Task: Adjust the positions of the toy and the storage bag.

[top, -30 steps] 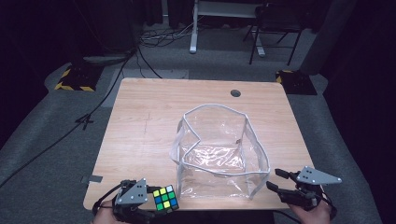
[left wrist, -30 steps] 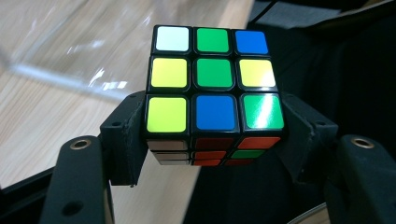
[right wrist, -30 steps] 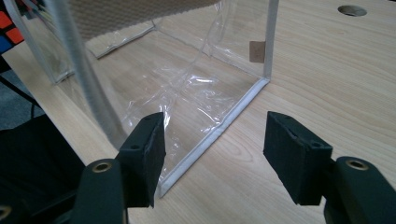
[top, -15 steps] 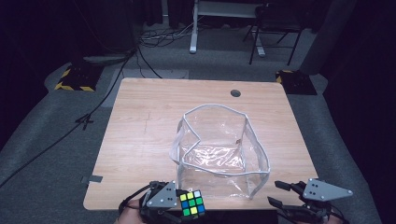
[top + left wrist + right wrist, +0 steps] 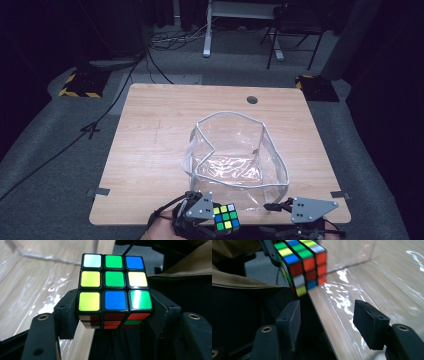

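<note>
The left gripper (image 5: 216, 222) sits at the near edge of the table (image 5: 150, 150), its jaws clamped on a puzzle cube (image 5: 226, 217). In the left gripper view the two black pads press the cube's (image 5: 115, 288) lower layer from either side, and the cube stands upright between them with a green, yellow, blue and white face toward the camera and a mostly red face underneath. The cube is held off the wood, over the table's near edge and just in front of the bag's near wall.

The right gripper (image 5: 280, 207) is beside it, toward the near right corner, with its jaws well apart and nothing between them. In the right gripper view its pads (image 5: 369, 323) frame bare wood and shiny plastic, with the cube (image 5: 303, 263) farther off, up and to the left.

Behind both, in the middle of the table, stands a clear plastic bag (image 5: 235, 155), its white-edged mouth open upward. A small dark hole (image 5: 252, 100) lies near the far edge.
</note>
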Action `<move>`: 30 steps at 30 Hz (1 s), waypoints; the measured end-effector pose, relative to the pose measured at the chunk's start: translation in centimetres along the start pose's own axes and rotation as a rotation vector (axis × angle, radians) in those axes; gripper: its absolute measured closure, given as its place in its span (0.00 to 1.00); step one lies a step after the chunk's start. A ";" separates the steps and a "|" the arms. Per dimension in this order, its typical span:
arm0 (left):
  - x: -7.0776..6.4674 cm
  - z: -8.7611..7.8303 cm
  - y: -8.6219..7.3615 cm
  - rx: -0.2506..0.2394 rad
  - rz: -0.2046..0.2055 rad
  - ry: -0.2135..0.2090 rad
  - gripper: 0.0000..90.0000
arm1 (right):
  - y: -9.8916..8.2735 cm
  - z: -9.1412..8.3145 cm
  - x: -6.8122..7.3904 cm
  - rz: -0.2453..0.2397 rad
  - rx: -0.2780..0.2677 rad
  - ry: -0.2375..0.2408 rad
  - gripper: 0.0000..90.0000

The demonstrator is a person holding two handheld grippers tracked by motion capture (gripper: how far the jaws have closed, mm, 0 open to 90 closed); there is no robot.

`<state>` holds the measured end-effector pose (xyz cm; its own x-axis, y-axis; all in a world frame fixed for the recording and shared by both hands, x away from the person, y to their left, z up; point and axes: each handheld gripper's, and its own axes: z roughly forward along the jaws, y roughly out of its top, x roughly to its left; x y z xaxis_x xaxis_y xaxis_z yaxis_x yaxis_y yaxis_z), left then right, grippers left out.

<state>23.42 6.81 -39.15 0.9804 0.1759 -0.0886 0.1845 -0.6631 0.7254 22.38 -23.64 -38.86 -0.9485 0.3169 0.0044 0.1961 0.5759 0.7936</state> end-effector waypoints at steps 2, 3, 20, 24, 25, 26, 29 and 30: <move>-0.2 0.3 0.4 0.002 0.009 -0.012 0.38 | 0.5 0.7 0.2 -0.014 -0.002 0.029 0.41; -0.2 0.4 0.6 -0.002 0.018 -0.014 0.38 | 0.8 1.0 0.3 -0.018 0.003 0.042 0.41; -0.5 1.1 1.2 -0.006 0.066 -0.059 0.38 | 3.3 3.4 0.2 -0.121 0.043 0.223 0.25; -0.4 1.0 1.1 -0.015 0.054 -0.073 0.38 | 3.6 4.2 0.3 -0.144 0.067 0.229 0.29; -0.4 1.1 1.1 -0.020 0.054 -0.080 0.38 | 3.7 4.3 0.4 -0.146 0.066 0.235 0.31; -0.5 1.1 1.1 -0.027 0.056 -0.087 0.38 | 3.7 4.5 0.3 -0.155 0.064 0.239 0.34; -0.4 0.9 1.0 -0.020 0.063 -0.094 0.38 | 3.9 4.7 0.4 -0.162 0.070 0.255 0.35; -0.4 1.0 1.0 -0.021 0.064 -0.097 0.38 | 4.0 4.7 0.5 -0.166 0.077 0.250 0.35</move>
<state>23.30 5.37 -39.03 0.9924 0.0619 -0.1065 0.1209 -0.6550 0.7459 23.87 -17.68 -38.53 -0.9991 0.0244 0.0355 0.0427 0.6627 0.7476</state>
